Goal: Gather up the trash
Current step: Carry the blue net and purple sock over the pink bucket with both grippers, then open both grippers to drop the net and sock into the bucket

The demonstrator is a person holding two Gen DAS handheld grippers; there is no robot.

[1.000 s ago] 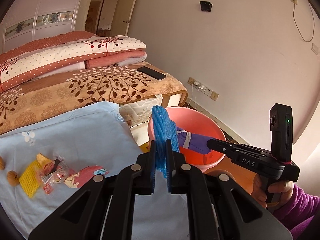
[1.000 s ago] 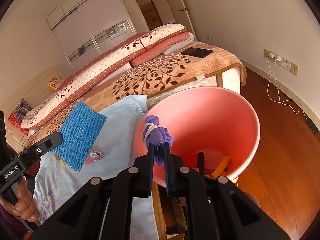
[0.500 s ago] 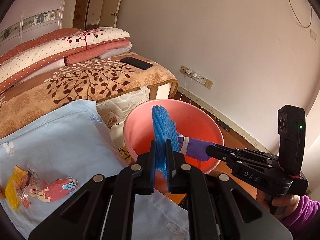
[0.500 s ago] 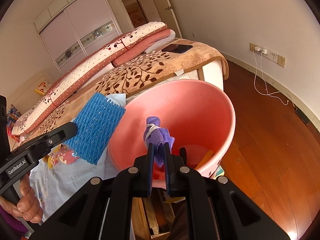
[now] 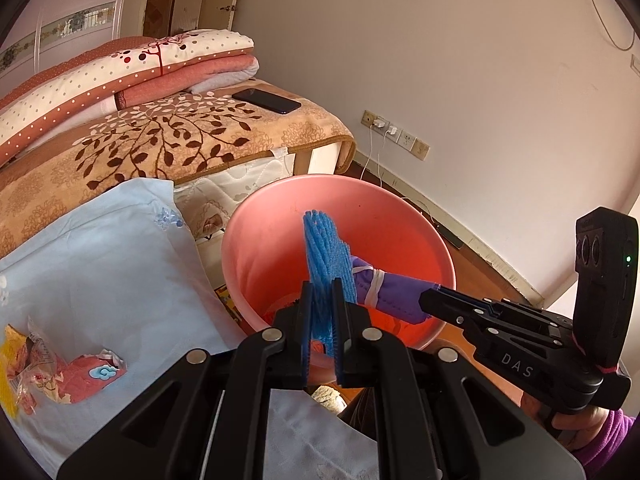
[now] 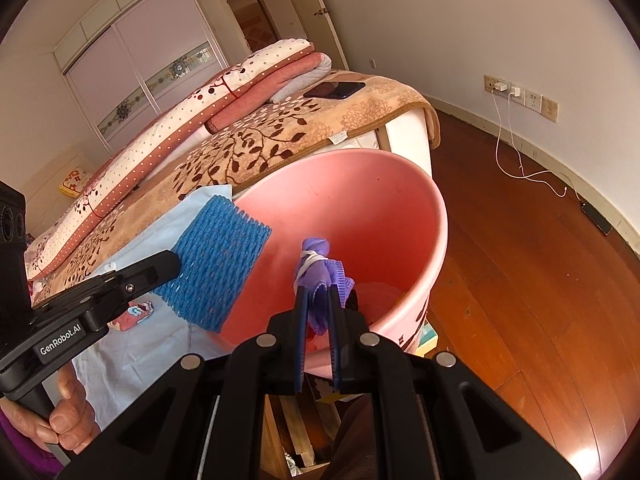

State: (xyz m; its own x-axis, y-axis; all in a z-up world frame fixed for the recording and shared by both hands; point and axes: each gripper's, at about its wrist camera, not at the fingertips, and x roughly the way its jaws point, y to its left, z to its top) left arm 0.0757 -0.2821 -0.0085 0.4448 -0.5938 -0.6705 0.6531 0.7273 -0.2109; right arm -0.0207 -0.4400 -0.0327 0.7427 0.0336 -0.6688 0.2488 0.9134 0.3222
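Left gripper (image 5: pixel 320 316) is clenching blue foam net (image 5: pixel 326 260) above pink bucket (image 5: pixel 256 264); right gripper (image 6: pixel 318 312) is clenching purple net (image 6: pixel 320 272); releasing near the rim is risking spilling outside.

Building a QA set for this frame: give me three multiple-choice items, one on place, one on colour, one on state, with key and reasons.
1. Where does the black phone lie?
A. on the leaf-pattern blanket on the bed
B. in the bucket
C. on the wooden floor

2. What colour is the foam net held by the left gripper?
A. yellow
B. blue
C. white

3. What state is the right gripper in?
A. wide open, nothing between its jaws
B. shut on the purple bundle
C. shut on the rim of the pink bucket

Key: 1 A, the phone sits on the blanket near the bed's corner. 2 B, the net is bright blue in both views. 3 B, the jaws pinch the purple bundle over the bucket's mouth.
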